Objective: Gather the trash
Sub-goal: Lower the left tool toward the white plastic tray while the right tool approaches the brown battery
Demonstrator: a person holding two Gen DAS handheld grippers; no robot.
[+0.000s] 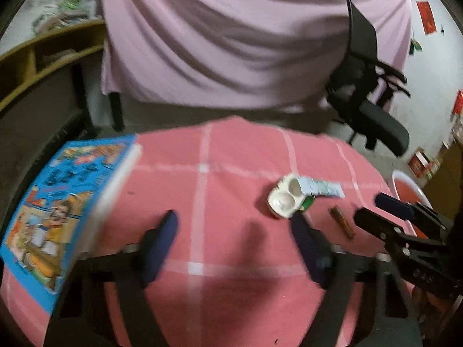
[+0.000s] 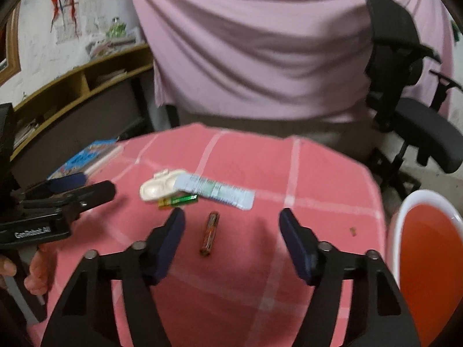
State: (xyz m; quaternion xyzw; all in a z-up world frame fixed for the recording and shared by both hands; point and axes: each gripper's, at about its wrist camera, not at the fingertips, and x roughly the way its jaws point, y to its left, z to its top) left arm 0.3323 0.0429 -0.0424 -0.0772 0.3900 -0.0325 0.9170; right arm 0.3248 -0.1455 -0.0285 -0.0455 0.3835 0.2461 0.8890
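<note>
Trash lies on the pink checked tablecloth [image 1: 231,150]: a white two-well plastic tray [image 1: 285,199] [image 2: 160,186], a pale blue printed packet [image 1: 321,187] [image 2: 215,190] leaning on it, a green wrapper [image 1: 307,203] [image 2: 178,201] under them, and a brown stick wrapper [image 1: 343,222] [image 2: 209,234]. My left gripper [image 1: 234,219] [image 2: 97,183] is open over bare cloth, left of the tray. My right gripper [image 2: 231,217] [image 1: 369,206] is open above the brown wrapper, which lies on the cloth between its fingers, untouched.
A blue picture book [image 1: 58,202] [image 2: 86,156] lies at the table's left edge. An orange bin with a white rim [image 2: 405,211] [image 1: 405,177] stands beside the table on the right. A black office chair [image 2: 405,101] and a pink draped cloth [image 1: 246,43] are behind. A crumb [image 2: 352,231] lies near the bin.
</note>
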